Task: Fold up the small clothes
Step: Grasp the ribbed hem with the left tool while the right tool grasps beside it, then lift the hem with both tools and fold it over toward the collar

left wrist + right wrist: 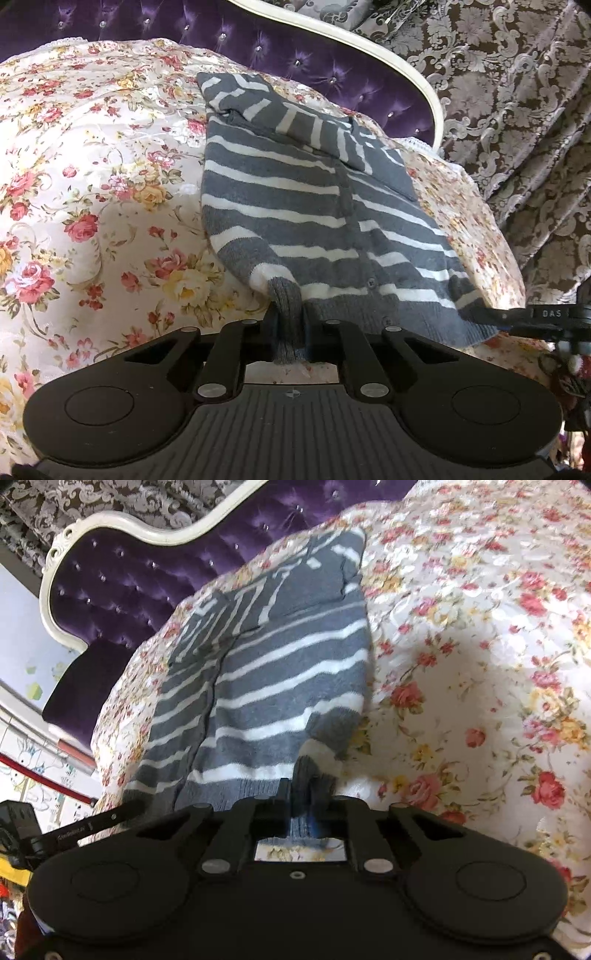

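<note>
A small grey cardigan with white stripes (pixel 295 192) lies on the floral bedspread (pixel 92 184), its sleeves folded across the top. My left gripper (pixel 290 325) is shut on the ribbed hem at the cardigan's near left corner. The cardigan shows in the right wrist view (pixel 266 686) too. My right gripper (pixel 306 801) is shut on the ribbed hem at the near corner on that side. The other gripper's finger shows at the edge of each view (pixel 532 317), (pixel 92 823).
A purple tufted headboard (pixel 295 55) with a white frame runs behind the bed. A brown patterned curtain (pixel 517 92) hangs to the right. The floral bedspread (pixel 480 664) spreads wide beside the cardigan. The bed's edge drops off near the curtain.
</note>
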### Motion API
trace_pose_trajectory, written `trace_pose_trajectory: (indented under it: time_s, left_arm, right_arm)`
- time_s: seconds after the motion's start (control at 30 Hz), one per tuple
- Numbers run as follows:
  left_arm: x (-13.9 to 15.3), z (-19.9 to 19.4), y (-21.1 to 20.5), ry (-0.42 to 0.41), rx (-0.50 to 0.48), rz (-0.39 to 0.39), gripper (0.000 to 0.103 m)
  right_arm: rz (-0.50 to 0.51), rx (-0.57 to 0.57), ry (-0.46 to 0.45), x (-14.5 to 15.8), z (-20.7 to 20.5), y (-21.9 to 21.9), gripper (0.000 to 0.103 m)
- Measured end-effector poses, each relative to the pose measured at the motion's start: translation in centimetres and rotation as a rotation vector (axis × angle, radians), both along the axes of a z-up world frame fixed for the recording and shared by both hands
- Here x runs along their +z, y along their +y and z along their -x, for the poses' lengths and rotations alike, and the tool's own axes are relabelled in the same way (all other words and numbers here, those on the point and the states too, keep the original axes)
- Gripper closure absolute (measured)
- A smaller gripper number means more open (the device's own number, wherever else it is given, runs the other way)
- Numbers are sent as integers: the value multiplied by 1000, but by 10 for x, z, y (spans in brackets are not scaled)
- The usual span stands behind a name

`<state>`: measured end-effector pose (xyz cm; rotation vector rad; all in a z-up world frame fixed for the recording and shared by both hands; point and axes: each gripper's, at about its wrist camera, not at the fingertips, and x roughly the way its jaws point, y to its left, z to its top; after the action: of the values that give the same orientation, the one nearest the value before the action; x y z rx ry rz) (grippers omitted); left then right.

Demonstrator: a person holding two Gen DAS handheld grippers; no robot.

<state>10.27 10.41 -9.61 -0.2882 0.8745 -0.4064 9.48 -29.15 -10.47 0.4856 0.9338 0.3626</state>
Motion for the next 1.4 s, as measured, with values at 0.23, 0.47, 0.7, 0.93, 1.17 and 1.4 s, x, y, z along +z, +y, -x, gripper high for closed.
trace_pose_trajectory:
  time_s: [0.23, 0.47, 0.7, 0.93, 1.17, 1.4]
  left_arm:
    - [-6, -3, 0, 24, 11, 5, 81]
    - [0, -2, 1, -22, 1, 39, 93]
    - [35, -9, 7, -116, 14, 90, 93]
    - [69, -37, 6, -178, 14, 122, 93]
    - [95, -74, 5, -240, 28, 146, 93]
    - [107, -130, 5, -277, 62, 153, 93]
  right_arm:
    - [17, 9, 12, -2, -1, 4, 64]
    - [13, 5, -27, 2, 4, 3, 89]
    - [-152, -42, -122, 19, 3, -16, 89]
    - [-221, -68, -231, 51, -22, -26, 89]
    - [-259, -107, -290, 66, -67, -32, 89]
    - [-282, -145, -304, 68, -128, -39, 89]
